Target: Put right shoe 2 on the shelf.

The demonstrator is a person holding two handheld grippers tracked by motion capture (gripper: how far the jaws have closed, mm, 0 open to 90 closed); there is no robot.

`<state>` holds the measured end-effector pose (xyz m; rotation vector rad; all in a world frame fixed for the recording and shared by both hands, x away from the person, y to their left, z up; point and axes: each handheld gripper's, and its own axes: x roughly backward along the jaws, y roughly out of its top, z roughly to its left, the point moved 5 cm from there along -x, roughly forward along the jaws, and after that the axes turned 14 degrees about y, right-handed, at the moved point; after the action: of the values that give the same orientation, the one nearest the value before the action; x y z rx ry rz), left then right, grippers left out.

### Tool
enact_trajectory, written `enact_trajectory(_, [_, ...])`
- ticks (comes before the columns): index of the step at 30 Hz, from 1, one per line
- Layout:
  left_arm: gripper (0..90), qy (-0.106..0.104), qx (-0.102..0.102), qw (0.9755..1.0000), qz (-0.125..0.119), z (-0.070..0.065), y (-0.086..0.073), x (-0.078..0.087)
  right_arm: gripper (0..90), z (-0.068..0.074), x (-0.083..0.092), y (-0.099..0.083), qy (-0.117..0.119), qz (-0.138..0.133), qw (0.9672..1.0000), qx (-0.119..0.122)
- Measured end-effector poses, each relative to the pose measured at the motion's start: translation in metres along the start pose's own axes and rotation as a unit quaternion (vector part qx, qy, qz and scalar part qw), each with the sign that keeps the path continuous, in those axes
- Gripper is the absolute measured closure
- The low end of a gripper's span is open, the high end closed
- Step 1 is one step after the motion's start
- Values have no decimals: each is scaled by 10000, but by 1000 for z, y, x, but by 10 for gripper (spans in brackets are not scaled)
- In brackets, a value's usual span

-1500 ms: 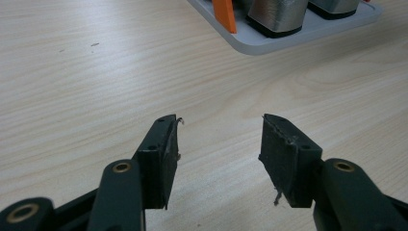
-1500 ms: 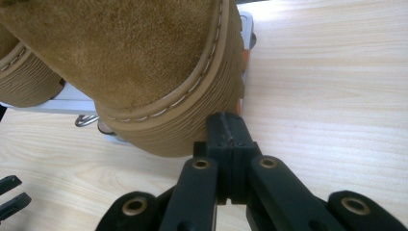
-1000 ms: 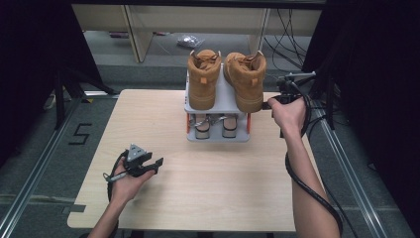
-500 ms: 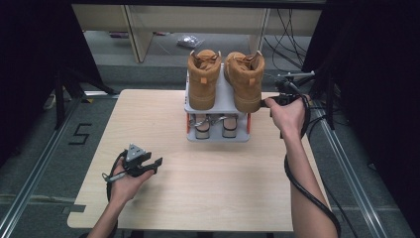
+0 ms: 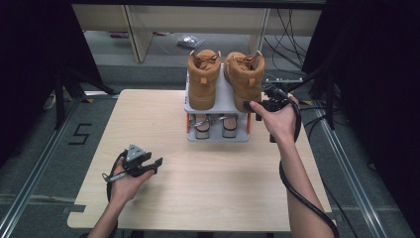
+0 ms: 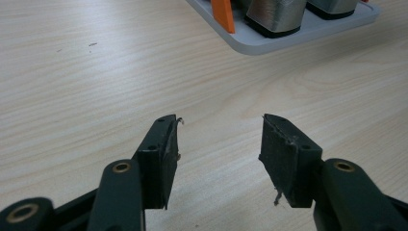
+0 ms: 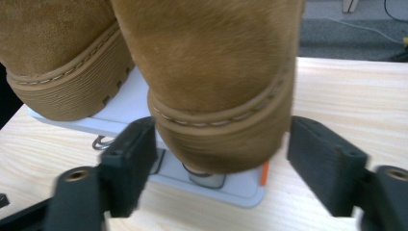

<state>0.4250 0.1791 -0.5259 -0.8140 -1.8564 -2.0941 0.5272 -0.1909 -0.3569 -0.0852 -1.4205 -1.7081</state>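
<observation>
Toward the far edge of the tabletop (image 5: 208, 193), right of its middle, on the top shelf of a grey rack (image 5: 218, 136): two tan boots side by side, left boot (image 5: 203, 82) and right boot (image 5: 245, 79), rounded ends toward the near edge. On the shelf below, a silvery pair (image 5: 213, 124).

At the near end of the right boot (image 7: 216, 96), the right tongs (image 7: 219, 144) have just been opening, now spread wide, with the boot between the pads; one pad at or almost at the sole, the other clearly apart. No pinch on anything.

Near the near-left corner, the left tongs (image 5: 153, 163) low over bare wood, spread and empty (image 6: 219, 139), well apart from the rack.

Likely hazards from here:
- Pulling back askew could snag the close pad on the ribbed sole and drag the boot forward, and its end seems to overhang the shelf edge (image 7: 231, 190).
- Nudging sideways could knock it into the left boot (image 7: 53, 57).
- Bumping the rack itself could slide it toward the far edge, with nothing bracing it.
</observation>
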Motion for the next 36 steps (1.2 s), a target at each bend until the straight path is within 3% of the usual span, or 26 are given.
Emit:
enact_trajectory(3, [473, 1, 12, 10000, 2, 0, 0, 0, 165, 3, -9, -1, -83, -38, 9999, 43])
enact_trajectory(8, [473, 1, 9, 10000, -3, 1, 0, 0, 142, 1, -20, 1, -273, -14, 9996, 115])
enact_trajectory(13, [473, 7, 16, 10000, 19, -1, -1, -1, 155, -1, -18, 2, -221, 57, 9994, 246])
enact_trajectory(17, [473, 15, -9, 10000, 33, -1, -1, -1, 160, 3, -19, 1, -243, 26, 9997, 37])
enact_trajectory(18, [473, -9, 1, 10000, 11, -1, 0, -2, 161, -1, -18, 2, -222, 93, 9992, 323])
enact_trajectory(20, [473, -6, 0, 10000, 12, -1, 0, -2, 164, 0, -20, 3, -194, 78, 9996, 210])
enact_trajectory(26, [473, -17, 2, 10000, 13, -2, 0, -2, 172, -1, -26, 6, -106, 126, 9994, 311])
enact_trajectory(27, [473, -14, -1, 10000, 13, -2, 0, -2, 175, 2, -26, 6, -94, 167, 9997, 148])
enact_trajectory(29, [473, 2, -22, 10000, 29, -1, 0, -2, 180, 1, -29, 7, -33, 132, 9996, 244])
enact_trajectory(31, [473, 1, -23, 10000, 21, -1, 0, -2, 181, 3, -31, 7, -57, 169, 9997, 167])
enact_trajectory(32, [473, 9, -2, 10000, 23, -1, 1, -1, 180, 1, -33, 8, -9, 135, 9996, 263])
enact_trajectory(35, [473, -29, 12, 10000, -2, -1, 1, -1, 176, 1, -33, 8, -39, 109, 9998, 183])
enact_trajectory(36, [473, -29, 12, 10000, -2, -1, 1, -1, 175, 0, -33, 8, 5, 67, 9995, 307])
